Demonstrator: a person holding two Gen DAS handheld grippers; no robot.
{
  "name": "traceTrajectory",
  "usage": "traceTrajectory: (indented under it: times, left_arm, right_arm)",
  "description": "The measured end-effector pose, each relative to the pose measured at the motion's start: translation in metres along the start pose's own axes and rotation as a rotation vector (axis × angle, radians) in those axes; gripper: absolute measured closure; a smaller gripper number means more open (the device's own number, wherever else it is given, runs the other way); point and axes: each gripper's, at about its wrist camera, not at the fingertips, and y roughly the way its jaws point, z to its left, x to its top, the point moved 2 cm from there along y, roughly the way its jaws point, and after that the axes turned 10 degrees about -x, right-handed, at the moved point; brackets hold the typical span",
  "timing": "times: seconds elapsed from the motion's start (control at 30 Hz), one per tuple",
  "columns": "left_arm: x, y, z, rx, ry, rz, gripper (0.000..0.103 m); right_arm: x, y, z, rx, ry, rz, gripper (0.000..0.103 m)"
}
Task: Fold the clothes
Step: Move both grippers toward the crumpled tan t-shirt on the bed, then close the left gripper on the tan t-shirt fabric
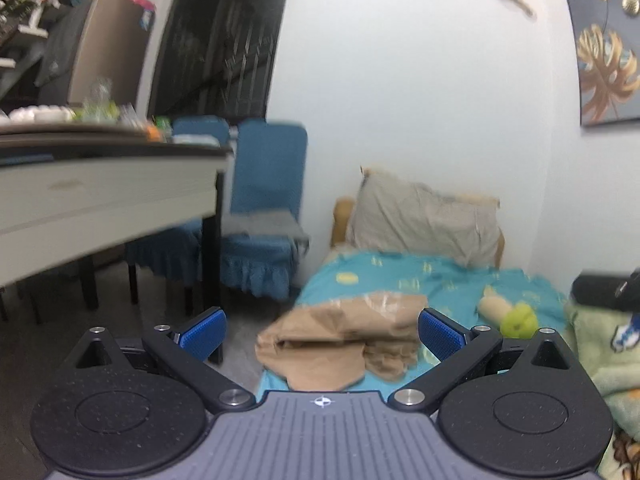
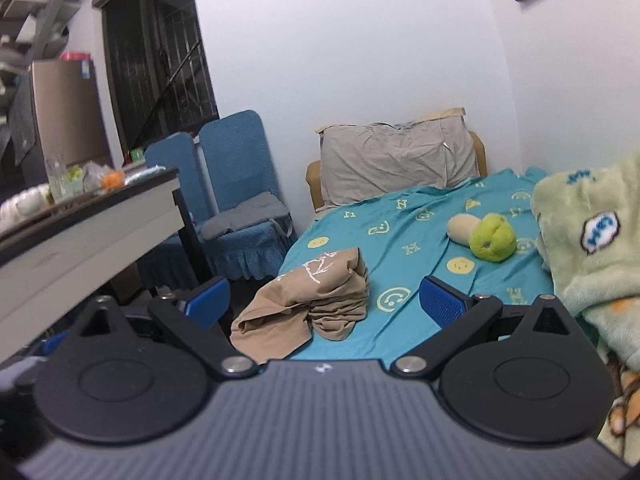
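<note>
Tan garment: bundled in a loose heap at the near left corner of the teal bedsheet, white line print showing on its top fold, one flap trailing toward the mattress edge; seen also from the left wrist, blurred, lying straight ahead between the blue pads. Left gripper: fingers spread wide, nothing between them, held above and short of the cloth, not touching it. Right gripper: fingers likewise wide apart and empty, aimed at the same heap from slightly further right; no contact visible. Further up the bed: grey pillow propped against the headboard at the white wall; green and cream plush toy resting on the sheet right of centre, well apart from the garment; pale green fleece blanket piled along the right edge, with a blue-and-white speech-bubble patch. Left of the bed: two blue-covered chairs side by side, a grey cushion on the nearer seat; beyond them a dark-topped table carrying glasses, bowls and something orange, too blurred to name. Dark barred window behind the chairs.
</note>
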Motion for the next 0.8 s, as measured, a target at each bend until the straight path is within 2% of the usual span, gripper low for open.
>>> traceTrajectory:
  times: [0.17, 0.27, 0.4, 0.47, 0.57, 0.67, 0.73, 0.8]
  left_arm:
    - [-0.007, 0.072, 0.023, 0.020, 0.094, 0.120, 0.000]
    - [-0.018, 0.136, 0.044, 0.042, 0.121, 0.201, 0.002]
    - [-0.032, 0.219, 0.068, 0.043, 0.102, 0.258, 0.003]
    - [-0.044, 0.260, 0.078, 0.045, 0.122, 0.284, 0.005]
    - [-0.065, 0.315, 0.083, 0.067, 0.205, 0.340, 0.010]
    - [-0.082, 0.361, 0.086, 0.130, 0.334, 0.351, 0.014]
    - [-0.084, 0.382, 0.090, 0.132, 0.365, 0.330, 0.019]
    - [-0.079, 0.394, 0.095, 0.098, 0.332, 0.292, 0.043]
  right_arm:
    - [0.011, 0.042, 0.006, 0.004, -0.011, 0.067, 0.000]
    - [0.012, 0.070, 0.005, -0.002, -0.021, 0.067, 0.000]
    - [-0.009, 0.109, -0.007, -0.014, -0.018, 0.065, 0.000]
    - [-0.026, 0.132, -0.017, -0.012, 0.015, 0.114, 0.000]
    - [-0.049, 0.163, -0.027, -0.006, 0.040, 0.195, 0.000]
    - [-0.058, 0.186, -0.028, 0.018, 0.057, 0.250, 0.000]
    - [-0.059, 0.197, -0.027, 0.035, 0.073, 0.245, 0.000]
    - [-0.061, 0.205, -0.027, 0.048, 0.083, 0.252, 0.000]
